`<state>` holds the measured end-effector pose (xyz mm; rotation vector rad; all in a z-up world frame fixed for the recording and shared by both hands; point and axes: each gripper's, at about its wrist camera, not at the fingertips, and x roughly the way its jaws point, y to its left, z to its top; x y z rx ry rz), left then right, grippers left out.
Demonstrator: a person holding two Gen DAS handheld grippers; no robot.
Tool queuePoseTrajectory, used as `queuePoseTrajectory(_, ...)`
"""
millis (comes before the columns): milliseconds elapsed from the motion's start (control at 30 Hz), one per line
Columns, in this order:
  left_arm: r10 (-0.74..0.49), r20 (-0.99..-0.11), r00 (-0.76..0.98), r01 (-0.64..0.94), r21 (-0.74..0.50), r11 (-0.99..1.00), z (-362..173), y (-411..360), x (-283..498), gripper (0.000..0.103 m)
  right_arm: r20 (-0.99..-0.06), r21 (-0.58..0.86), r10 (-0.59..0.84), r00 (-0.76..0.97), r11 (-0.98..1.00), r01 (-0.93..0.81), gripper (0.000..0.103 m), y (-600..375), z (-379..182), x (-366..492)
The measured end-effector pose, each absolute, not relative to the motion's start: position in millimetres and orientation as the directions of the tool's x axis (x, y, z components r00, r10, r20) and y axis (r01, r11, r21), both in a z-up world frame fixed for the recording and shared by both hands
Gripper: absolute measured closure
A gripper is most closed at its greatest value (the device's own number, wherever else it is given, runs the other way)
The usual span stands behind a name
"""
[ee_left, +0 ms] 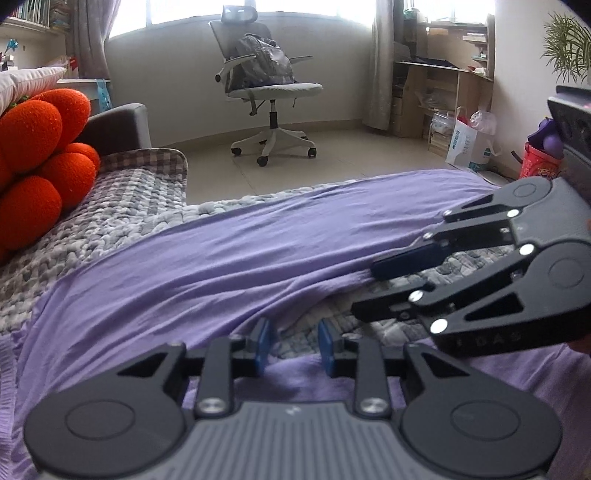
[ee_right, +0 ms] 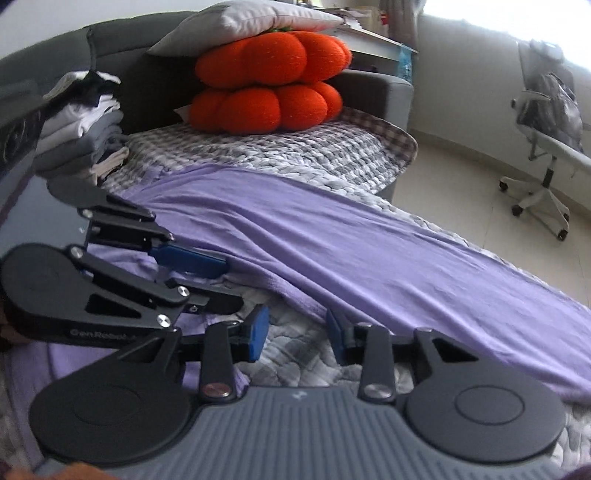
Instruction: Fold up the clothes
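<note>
Sofa bed: a grey sofa [ee_right: 373, 92] with a grey-and-white quilted cover [ee_left: 122, 218] spread over its seat; everything for the task lies on it.
Purple garment: a lilac garment [ee_left: 229, 266] is stretched in a long, wrinkled band across the cover, running diagonally in both wrist views; one edge lifts off the cover near the two grippers, leaving a patch of quilt showing beneath.
Office chair: a white-based swivel chair [ee_left: 271, 92] stands on the tiled floor past the sofa, with a grey backpack [ee_left: 264, 61] on its seat.
Orange cushions: two pumpkin-shaped orange cushions [ee_right: 271, 85] are stacked at the far end of the seat, with a pale pillow [ee_right: 243, 22] resting on top.
Folded pile: a stack of folded white and grey clothes [ee_right: 83, 125] sits against the sofa back, beside the garment's far end.
Right gripper: the right gripper [ee_right: 297, 334] hovers low over the exposed quilt at the garment's lifted edge; its jaws stand apart with nothing pressed between the blue pads.
Left gripper: the left gripper [ee_left: 293, 345] is just beside it, over the near purple fabric; its jaws are also apart, gripping nothing that can be seen.
</note>
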<state>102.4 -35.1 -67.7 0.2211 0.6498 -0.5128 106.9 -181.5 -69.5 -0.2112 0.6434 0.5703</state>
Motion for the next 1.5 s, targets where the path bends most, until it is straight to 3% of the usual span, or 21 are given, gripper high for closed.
queuePoseTrajectory(100, -0.387, -0.626, 0.677, 0.521, 0.035, 0.853, -68.4, -34.8, 103.1, 0.074, -0.608, -0.041, 0.424, 0.671, 0.828, -0.560, 0.073, -178.4, -70.2, 112.0)
queuePoseTrajectory(267, -0.389, -0.624, 0.678, 0.516, 0.026, 0.856, -69.7, -34.8, 105.0, 0.075, -0.591, -0.063, 0.425, 0.685, 0.823, -0.565, 0.074, -176.7, -68.9, 112.2)
queuePoseTrajectory(433, -0.376, -0.621, 0.688, 0.487, 0.011, 0.874, -70.0, -33.6, 108.3, 0.086, -0.595, -0.103, 0.421, 0.685, 0.805, -0.585, 0.074, -169.1, -69.8, 114.7)
queuePoseTrajectory(467, -0.374, -0.618, 0.691, 0.480, 0.005, 0.877, -70.3, -32.5, 109.2, 0.088, -0.596, -0.106, 0.424, 0.682, 0.801, -0.590, 0.078, -168.2, -71.2, 115.1)
queuePoseTrajectory(500, -0.376, -0.615, 0.693, 0.474, -0.005, 0.881, -70.7, -30.9, 109.8, 0.091, -0.594, -0.108, 0.426, 0.683, 0.799, -0.592, 0.089, -167.5, -72.3, 115.1)
queuePoseTrajectory(600, -0.366, -0.608, 0.704, 0.457, -0.007, 0.890, -71.0, -28.6, 110.3, 0.101, -0.584, -0.105, 0.433, 0.686, 0.798, -0.594, 0.101, -168.7, -72.0, 114.2)
queuePoseTrajectory(967, -0.446, -0.625, 0.640, 0.537, -0.051, 0.842, -56.8, -13.4, 102.6, 0.102, -0.584, -0.062, 0.491, 0.647, 0.767, -0.638, 0.102, -177.8, -59.9, 103.4)
queuePoseTrajectory(1133, -0.434, -0.675, 0.597, 0.593, 0.007, 0.805, -58.8, -18.2, 96.7, 0.102, -0.624, -0.034, 0.497, 0.604, 0.754, -0.656, 0.102, -178.0, -63.7, 101.9)
queuePoseTrajectory(1367, -0.446, -0.690, 0.570, 0.619, 0.004, 0.785, -53.5, -12.5, 91.7, 0.100, -0.640, 0.026, 0.498, 0.585, 0.775, -0.631, 0.086, -188.7, -56.2, 96.8)
queuePoseTrajectory(1433, -0.459, -0.680, 0.573, 0.624, -0.002, 0.782, -50.9, -10.2, 89.5, 0.097, -0.633, 0.054, 0.484, 0.604, 0.806, -0.589, 0.077, -202.4, -51.9, 96.5)
queuePoseTrajectory(1467, -0.467, -0.670, 0.577, 0.622, -0.010, 0.783, -49.2, -9.7, 89.2, 0.093, -0.628, 0.071, 0.474, 0.618, 0.825, -0.560, 0.065, -211.4, -50.3, 96.6)
queuePoseTrajectory(1500, -0.476, -0.659, 0.583, 0.620, -0.019, 0.785, -47.5, -9.2, 89.0, 0.090, -0.623, 0.089, 0.463, 0.631, 0.843, -0.530, 0.060, -220.5, -48.8, 96.9)
